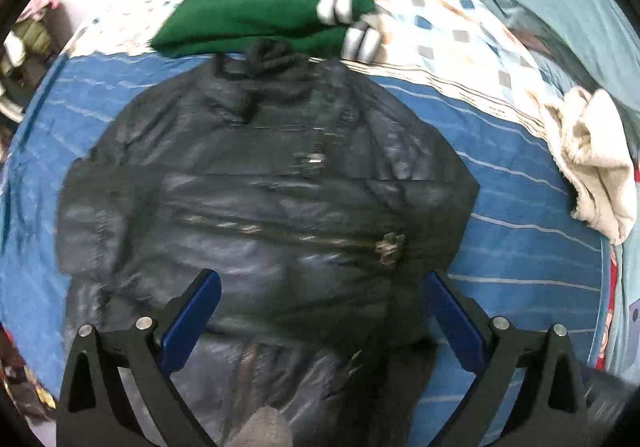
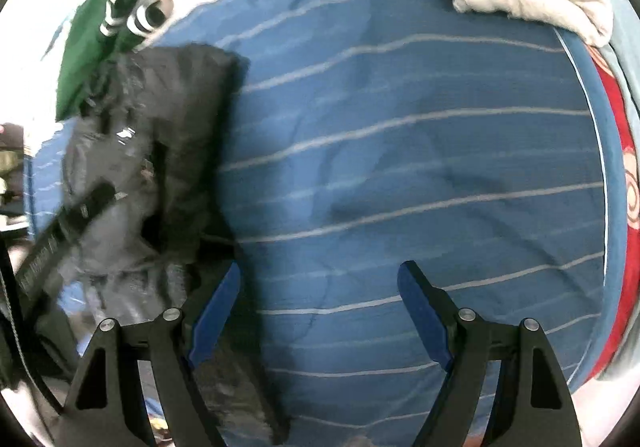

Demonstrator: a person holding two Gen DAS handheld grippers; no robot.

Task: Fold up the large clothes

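1. A black puffer jacket (image 1: 264, 187) is laid flat on the blue striped bed sheet (image 2: 400, 167), its collar touching a folded green garment (image 1: 260, 3)
2. The left gripper (image 1: 322, 283) is held spread above the jacket's hem
3. The right gripper (image 2: 320, 275) is held spread, nothing pinched, over bare sheet beside the jacket
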